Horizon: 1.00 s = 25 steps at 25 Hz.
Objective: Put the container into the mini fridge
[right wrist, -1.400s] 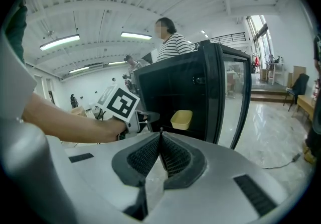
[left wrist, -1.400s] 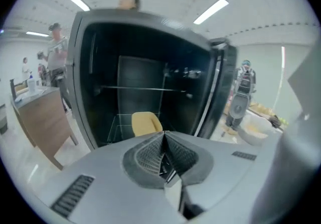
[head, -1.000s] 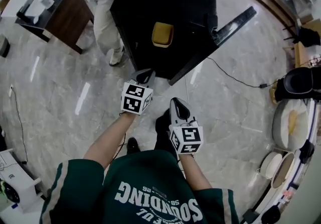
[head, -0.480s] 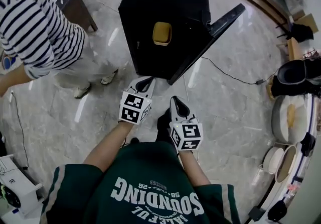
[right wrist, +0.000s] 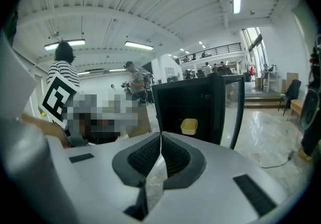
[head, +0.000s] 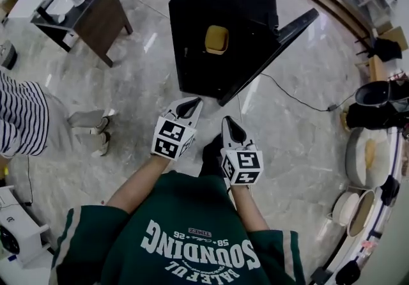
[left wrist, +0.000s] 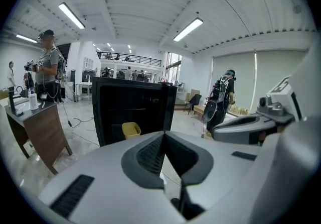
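A black mini fridge stands on the marble floor ahead with its door swung open to the right. A yellow container sits inside it, also seen in the left gripper view as the container and in the right gripper view as the container. My left gripper and right gripper are held side by side close to my body, well short of the fridge. Both are shut with nothing between the jaws.
A brown side table with small items stands at the far left. A person in a striped shirt stands at the left. A cable runs across the floor right of the fridge. Round basins line the right edge.
The person in the striped shirt has walked from beside the fridge to the left edge. Both grippers stay shut and have hardly moved.
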Available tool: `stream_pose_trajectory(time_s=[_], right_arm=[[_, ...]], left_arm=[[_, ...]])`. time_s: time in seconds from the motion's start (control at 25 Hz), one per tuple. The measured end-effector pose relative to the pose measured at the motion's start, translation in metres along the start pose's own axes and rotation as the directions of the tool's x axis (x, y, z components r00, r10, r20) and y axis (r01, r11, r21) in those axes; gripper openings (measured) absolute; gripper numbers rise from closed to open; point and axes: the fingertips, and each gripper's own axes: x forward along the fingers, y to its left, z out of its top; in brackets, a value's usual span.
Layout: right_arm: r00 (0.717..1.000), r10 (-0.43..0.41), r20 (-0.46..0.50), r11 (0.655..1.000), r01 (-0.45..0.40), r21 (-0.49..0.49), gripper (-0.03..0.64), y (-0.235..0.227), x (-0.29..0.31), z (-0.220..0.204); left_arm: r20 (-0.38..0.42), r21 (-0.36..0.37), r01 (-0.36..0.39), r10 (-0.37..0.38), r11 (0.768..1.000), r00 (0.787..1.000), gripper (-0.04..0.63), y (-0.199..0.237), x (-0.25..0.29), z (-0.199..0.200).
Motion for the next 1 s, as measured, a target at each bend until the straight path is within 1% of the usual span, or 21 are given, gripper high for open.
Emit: stream_pose_trajectory(time_s=[0.2,0.4,0.56,1.0], right_arm=[[1.0,0.013,-0.004,1.0,-0.013,-0.022,0.035,0.009,-0.002,0.002],[1.0,0.019,-0.009,0.999,-0.02,-0.037,0.034,0.014,-0.003,0.003],[1.0,0.023,-0.006,0.998,-0.023,-0.064,0.034,0.015,-0.003,0.006],[1.0,0.03,-0.006,0.996,-0.03,-0.082,0.034,0.021,-0.002,0.011]], left_arm=[[0.006,-0.035,-0.009,0.009,0.999,1.0,0.014,0.003,-0.012,-0.003],[0.001,-0.044,-0.018,0.018,0.999,1.0,0.014,0.006,-0.018,-0.007],[-0.001,-0.066,-0.011,0.011,0.998,1.0,0.014,0.007,-0.018,-0.007],[-0.025,-0.072,-0.011,0.009,0.997,1.0,0.014,0.014,-0.023,-0.013]])
